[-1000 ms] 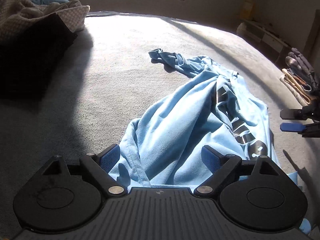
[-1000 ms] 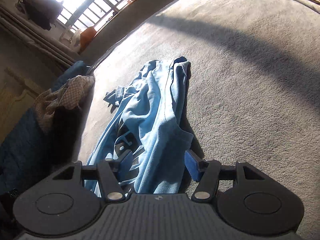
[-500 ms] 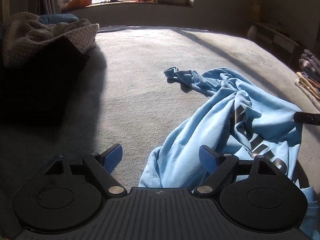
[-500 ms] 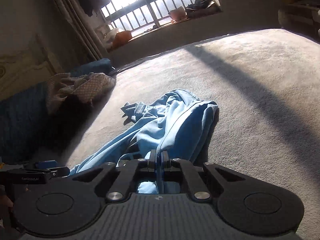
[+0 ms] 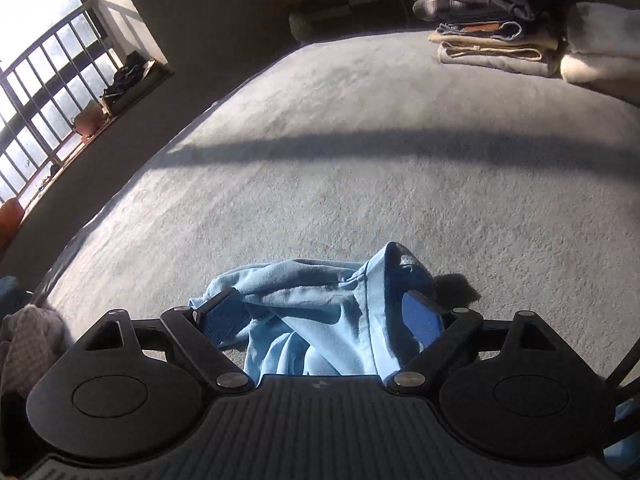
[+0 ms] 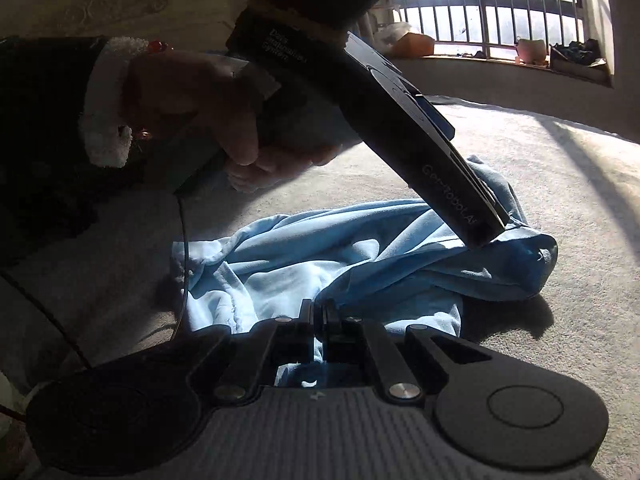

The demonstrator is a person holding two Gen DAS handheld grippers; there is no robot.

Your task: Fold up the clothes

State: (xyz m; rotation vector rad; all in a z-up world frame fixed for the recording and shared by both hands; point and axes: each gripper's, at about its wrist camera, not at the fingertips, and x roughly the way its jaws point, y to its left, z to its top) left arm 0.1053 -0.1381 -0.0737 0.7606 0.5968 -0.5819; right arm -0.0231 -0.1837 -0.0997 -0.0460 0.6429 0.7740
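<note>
At the bottom centre of the frame, the right gripper (image 6: 319, 312) had its two black fingers pressed together on a fold of the crumpled light-blue cotton garment (image 6: 360, 256), which lay across the grey textured bed cover (image 6: 560, 168). From the upper left, a hand (image 6: 208, 112) in a dark sleeve with a white fleecy cuff (image 6: 104, 120) held the black left gripper (image 6: 486, 204), which slanted down toward the right, its tip against the garment's raised right-hand fold. A barred window (image 6: 492, 12) glowed at upper right.
</note>
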